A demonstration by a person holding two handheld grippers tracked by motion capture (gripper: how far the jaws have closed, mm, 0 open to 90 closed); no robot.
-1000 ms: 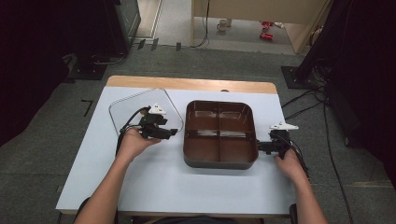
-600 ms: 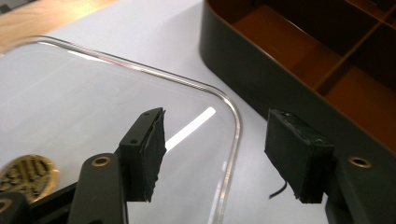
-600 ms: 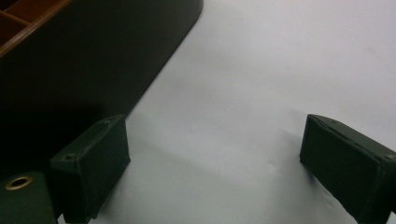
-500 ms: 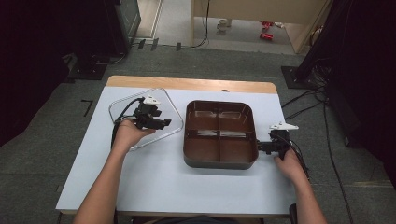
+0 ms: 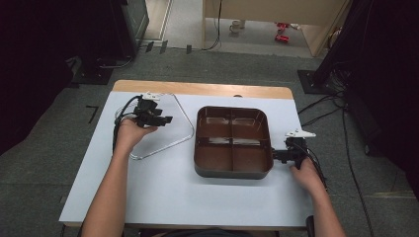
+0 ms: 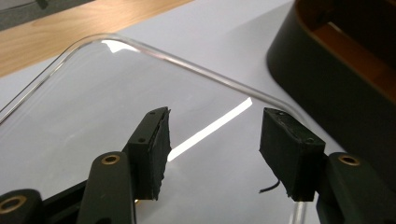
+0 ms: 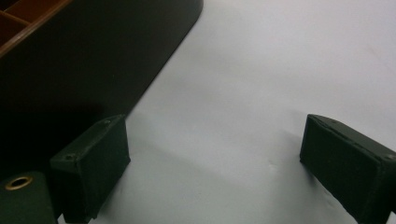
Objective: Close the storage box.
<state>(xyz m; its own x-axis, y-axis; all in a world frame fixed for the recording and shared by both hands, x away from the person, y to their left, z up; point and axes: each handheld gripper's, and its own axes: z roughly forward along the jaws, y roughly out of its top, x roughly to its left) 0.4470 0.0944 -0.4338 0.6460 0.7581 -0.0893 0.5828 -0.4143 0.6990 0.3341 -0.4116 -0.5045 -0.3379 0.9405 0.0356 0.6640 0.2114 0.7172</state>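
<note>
Two grippers are open and hold nothing: the left gripper (image 5: 159,118) has moved back from the brown four-part tray (image 5: 232,141) to hang over the clear lid (image 5: 168,132) lying left of it, likely to grab it, while the right gripper (image 5: 274,155) waits beside the tray.

You will find no text, label, brand, number or sign to read on the dark brown four-compartment plastic tray (image 5: 232,170), the clear flat plastic lid (image 6: 93,107) or the white table top (image 5: 163,197), though small print may be lost to blur.
</note>
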